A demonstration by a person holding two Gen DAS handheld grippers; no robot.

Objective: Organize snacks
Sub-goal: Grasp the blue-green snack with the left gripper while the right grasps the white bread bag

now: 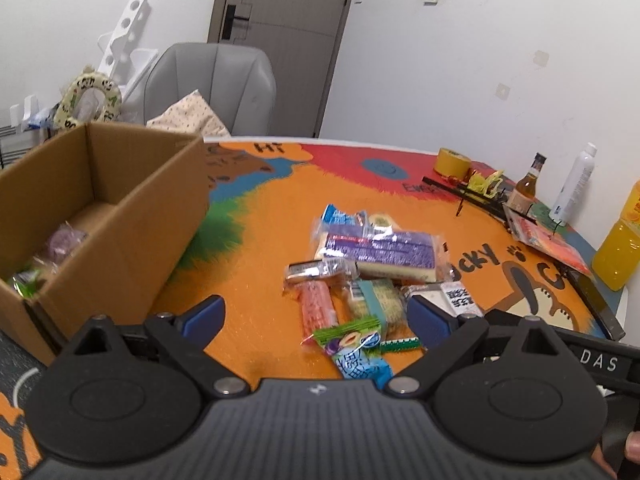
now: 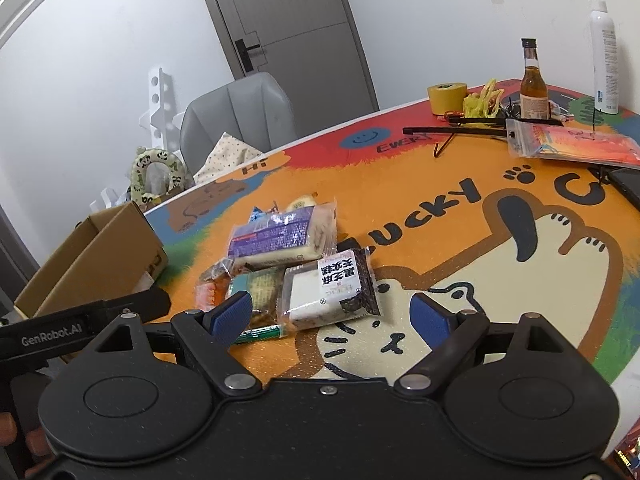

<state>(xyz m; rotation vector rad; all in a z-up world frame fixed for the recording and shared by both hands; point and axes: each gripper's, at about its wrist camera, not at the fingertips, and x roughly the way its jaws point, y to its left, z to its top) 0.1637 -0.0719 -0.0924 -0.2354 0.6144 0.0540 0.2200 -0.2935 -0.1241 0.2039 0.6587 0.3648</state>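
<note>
- The left gripper (image 1: 316, 320) has its jaws spread wide with nothing between them; the right gripper (image 2: 332, 316) is likewise wide open and empty.
- Just ahead of both grippers, a heap of wrapped snacks (image 1: 360, 276) lies on the table mat (image 1: 256, 248), a bright orange cartoon-cat print.
- A black-and-white packet (image 2: 332, 288) sits between the right gripper's fingers, a little beyond the tips.
- Left of the left gripper, a cardboard box (image 1: 120, 216) stands on the table, a few snacks inside it.
- Farther right: a tape roll (image 2: 446, 96), a brown bottle (image 2: 534, 88), a white spray can (image 2: 604, 56) and an orange juice bottle (image 1: 620, 248).
- Beyond the table, a grey chair (image 1: 216, 84), a grey door (image 1: 280, 32) and white walls.
</note>
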